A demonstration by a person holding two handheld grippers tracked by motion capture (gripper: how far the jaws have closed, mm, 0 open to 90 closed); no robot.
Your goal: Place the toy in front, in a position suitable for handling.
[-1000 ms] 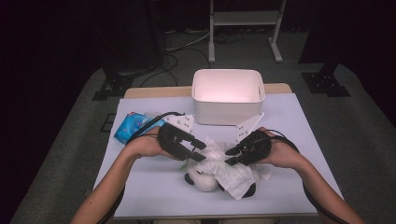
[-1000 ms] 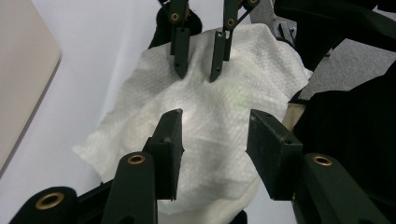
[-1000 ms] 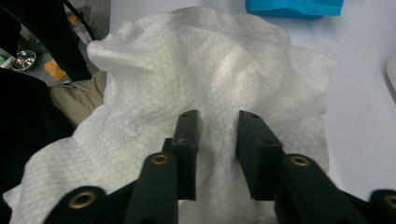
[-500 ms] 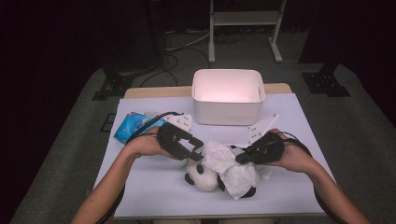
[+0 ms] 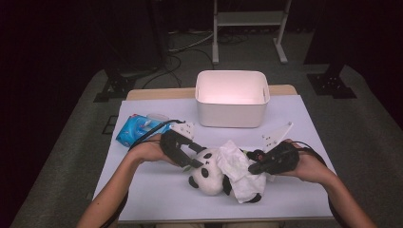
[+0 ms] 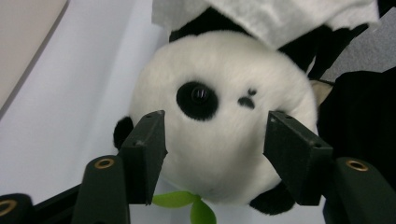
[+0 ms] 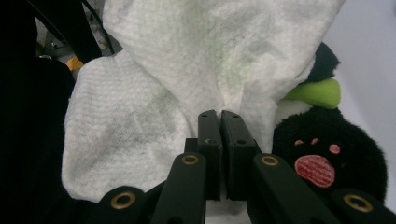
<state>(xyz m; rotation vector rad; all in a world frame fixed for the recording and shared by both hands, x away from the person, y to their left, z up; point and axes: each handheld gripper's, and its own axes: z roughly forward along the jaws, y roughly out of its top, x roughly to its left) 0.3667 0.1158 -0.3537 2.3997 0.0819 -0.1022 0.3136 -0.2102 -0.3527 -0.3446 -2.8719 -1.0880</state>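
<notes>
The toy panda lies near the table's front edge, at 6 o'clock from the white bin. If the right gripper drags the wet wipe sideways, the panda may slide along, because the left gripper has just been opening. Its jaws stand spread around the head, and seem not to press it. The right jaws are pressed together, pinching the wipe.

A black-and-white panda toy is wearing a green leaf and showing a pink paw pad under a white wipe; the far bin is glowing pinkish-white, the left packet blue.
</notes>
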